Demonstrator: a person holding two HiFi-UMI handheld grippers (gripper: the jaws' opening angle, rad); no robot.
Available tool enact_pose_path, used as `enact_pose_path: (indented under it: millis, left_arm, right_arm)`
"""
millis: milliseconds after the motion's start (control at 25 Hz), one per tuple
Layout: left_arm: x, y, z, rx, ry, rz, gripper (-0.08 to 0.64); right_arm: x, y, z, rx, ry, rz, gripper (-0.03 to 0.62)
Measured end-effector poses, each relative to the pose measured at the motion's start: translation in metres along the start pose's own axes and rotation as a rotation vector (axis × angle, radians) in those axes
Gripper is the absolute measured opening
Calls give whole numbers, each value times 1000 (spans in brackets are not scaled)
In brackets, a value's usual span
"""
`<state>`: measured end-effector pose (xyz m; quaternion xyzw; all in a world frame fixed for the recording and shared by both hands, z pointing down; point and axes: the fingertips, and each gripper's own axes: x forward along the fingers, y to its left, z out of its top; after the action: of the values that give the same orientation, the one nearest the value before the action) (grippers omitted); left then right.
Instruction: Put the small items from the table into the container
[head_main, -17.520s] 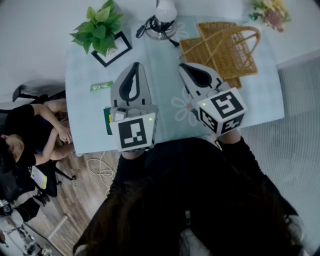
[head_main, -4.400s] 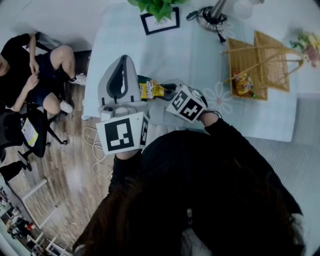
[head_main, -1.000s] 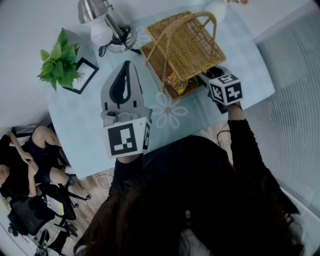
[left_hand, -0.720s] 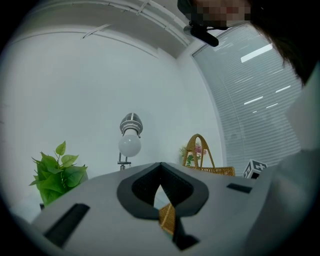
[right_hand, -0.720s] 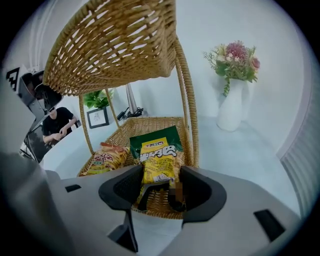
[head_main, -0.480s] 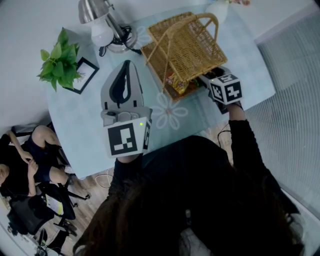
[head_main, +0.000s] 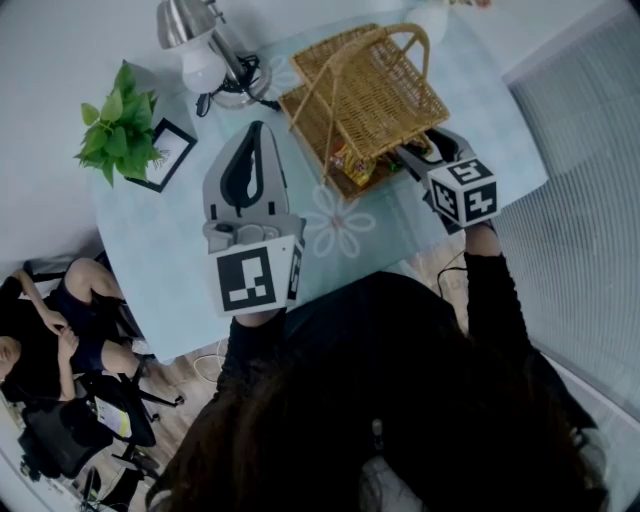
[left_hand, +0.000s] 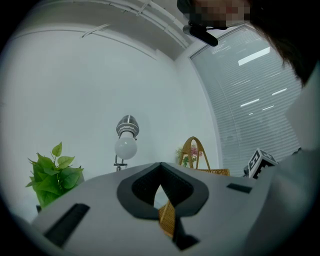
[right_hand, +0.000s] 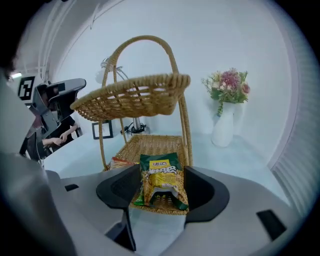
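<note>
Right gripper (right_hand: 161, 176) is at the near edge of the wicker basket (right_hand: 150, 144). Its jaws are opening and stand wide either side of the green-yellow snack packet (right_hand: 161, 179), pads apparently clear of it. Packet lies at the basket's near rim, with an orange packet (right_hand: 117, 162) just left of it. Judgement: finish spreading, then back off straight so neither jaw drags the packet out; nudge it further in if it teeters. Left gripper (left_hand: 160, 164) is over the table (head_main: 180, 230), tips together, empty.
</note>
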<state>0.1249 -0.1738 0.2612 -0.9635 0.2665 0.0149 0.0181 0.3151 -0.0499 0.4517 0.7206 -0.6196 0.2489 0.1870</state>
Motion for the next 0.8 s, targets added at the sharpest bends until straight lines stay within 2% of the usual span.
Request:
enact_pose_path:
  millis: [240,800]
  left_arm:
    - [-3,-7,2,-1,-5,-33,2]
    - [-12,-28,8,16,-20,-112,2]
  right_arm:
    - [-35,14,22,7,-111,-29,275]
    - [-115,42,95,-2,-437,-131,95]
